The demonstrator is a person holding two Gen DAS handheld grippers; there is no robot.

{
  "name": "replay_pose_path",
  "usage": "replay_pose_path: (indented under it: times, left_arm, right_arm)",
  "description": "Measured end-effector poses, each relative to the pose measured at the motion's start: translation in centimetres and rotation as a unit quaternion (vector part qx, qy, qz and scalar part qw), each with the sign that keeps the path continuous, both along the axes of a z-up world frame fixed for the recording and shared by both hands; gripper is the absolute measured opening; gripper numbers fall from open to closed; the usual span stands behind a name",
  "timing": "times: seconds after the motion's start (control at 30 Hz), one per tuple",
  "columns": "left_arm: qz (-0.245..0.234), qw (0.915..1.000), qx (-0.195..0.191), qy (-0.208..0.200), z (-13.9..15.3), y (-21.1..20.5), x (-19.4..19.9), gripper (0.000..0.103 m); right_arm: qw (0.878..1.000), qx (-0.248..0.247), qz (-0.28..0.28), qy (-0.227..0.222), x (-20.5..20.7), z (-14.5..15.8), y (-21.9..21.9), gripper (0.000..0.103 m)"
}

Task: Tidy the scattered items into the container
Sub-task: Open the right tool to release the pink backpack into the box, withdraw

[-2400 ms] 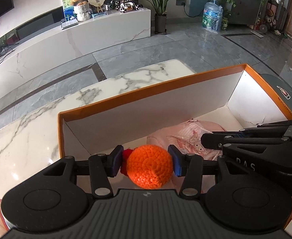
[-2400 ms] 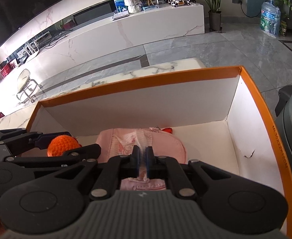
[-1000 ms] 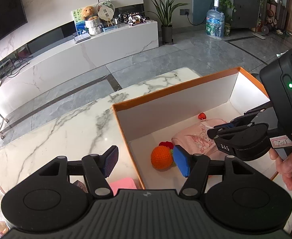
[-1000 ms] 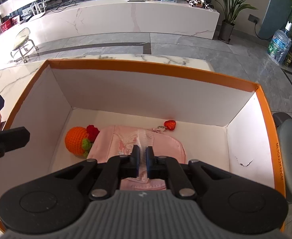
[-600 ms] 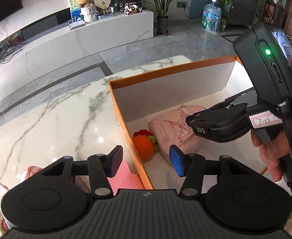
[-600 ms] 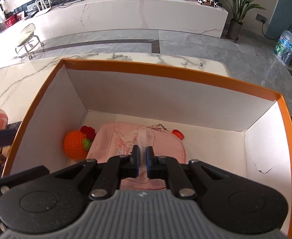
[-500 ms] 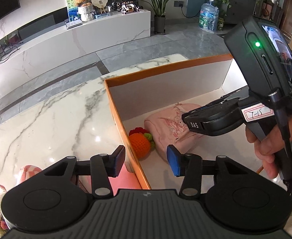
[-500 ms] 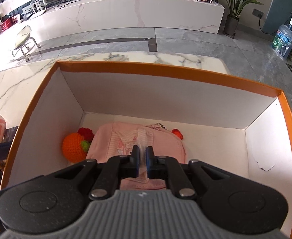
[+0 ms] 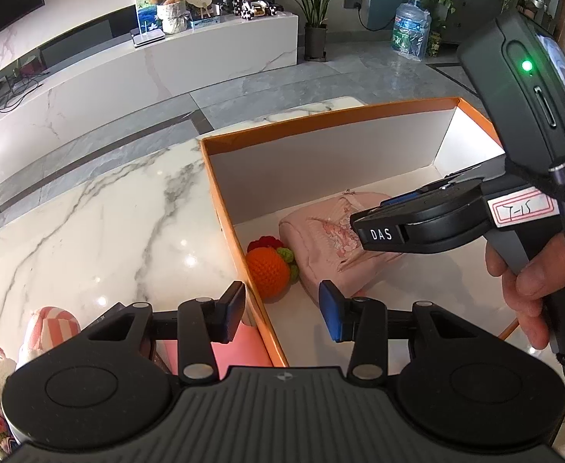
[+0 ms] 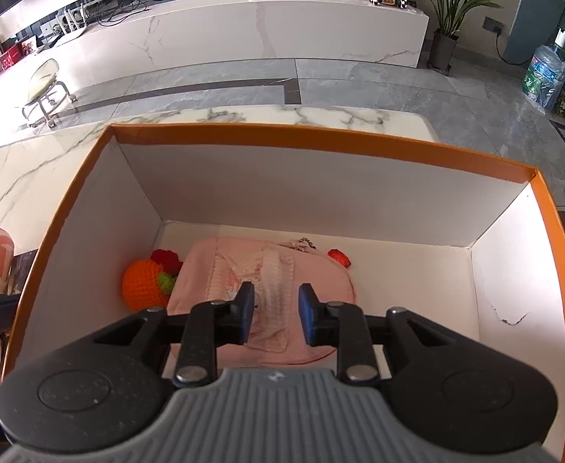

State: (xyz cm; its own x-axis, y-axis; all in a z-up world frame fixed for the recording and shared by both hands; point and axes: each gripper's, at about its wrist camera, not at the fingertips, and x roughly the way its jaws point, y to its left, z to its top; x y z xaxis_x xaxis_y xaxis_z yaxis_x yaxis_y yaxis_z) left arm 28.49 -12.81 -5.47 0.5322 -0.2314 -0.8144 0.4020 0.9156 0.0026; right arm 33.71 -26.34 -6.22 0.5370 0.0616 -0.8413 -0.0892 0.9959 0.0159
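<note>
My right gripper (image 10: 271, 316) hangs over the orange-rimmed white cardboard box (image 10: 321, 142), its jaws opening, parted on either side of the clear strip on the flat pink fabric pouch (image 10: 267, 270). The blue pads (image 10: 307, 318) do not press on the pouch, which lies on the box floor beneath them.

My left gripper (image 9: 281, 310) has its jaws apart with nothing between them. It straddles the left wall of the box (image 9: 240, 247): 1 pad over the white marble tabletop (image 9: 89, 231), the other over the box interior.

Inside the box, the orange crocheted ball with red and green trim (image 10: 145, 285) rests in the near-left corner, touching the pouch's left edge. A small red heart charm (image 10: 339, 257) sits at the pouch's far right corner.

Outside the box, on the tabletop to its left, a pink-and-white striped soft toy (image 9: 53, 324) and a flat pink item (image 9: 244, 347) remain.
</note>
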Motion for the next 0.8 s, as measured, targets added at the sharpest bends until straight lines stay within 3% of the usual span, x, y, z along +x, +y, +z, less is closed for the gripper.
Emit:
replay_pose_path:
  times: [0.2, 0.63, 0.7, 0.8]
  left_arm:
    - [0.012, 0.9999, 0.004, -0.005, 0.3, 0.3, -0.5, 0.049]
    - [0.059, 0.9972, -0.023, -0.040, 2.5, 2.9, -4.8, 0.051]
    - [0.065, 0.9963, -0.031, -0.046, 2.8, 3.8, -5.8, 0.060]
    - [0.078, 0.9948, -0.021, -0.061, 3.4, 4.8, -7.1, 0.061]
  right_arm:
    - [0.998, -0.042, -0.006, -0.043, -1.7, 1.3, 0.3, 0.046]
    - [0.992, -0.054, -0.014, -0.109, -6.4, 4.1, 2.5, 0.055]
    - [0.991, -0.056, -0.017, -0.121, -7.4, 4.6, 3.2, 0.055]
    - [0.988, -0.054, -0.025, -0.140, -9.2, 5.6, 3.9, 0.055]
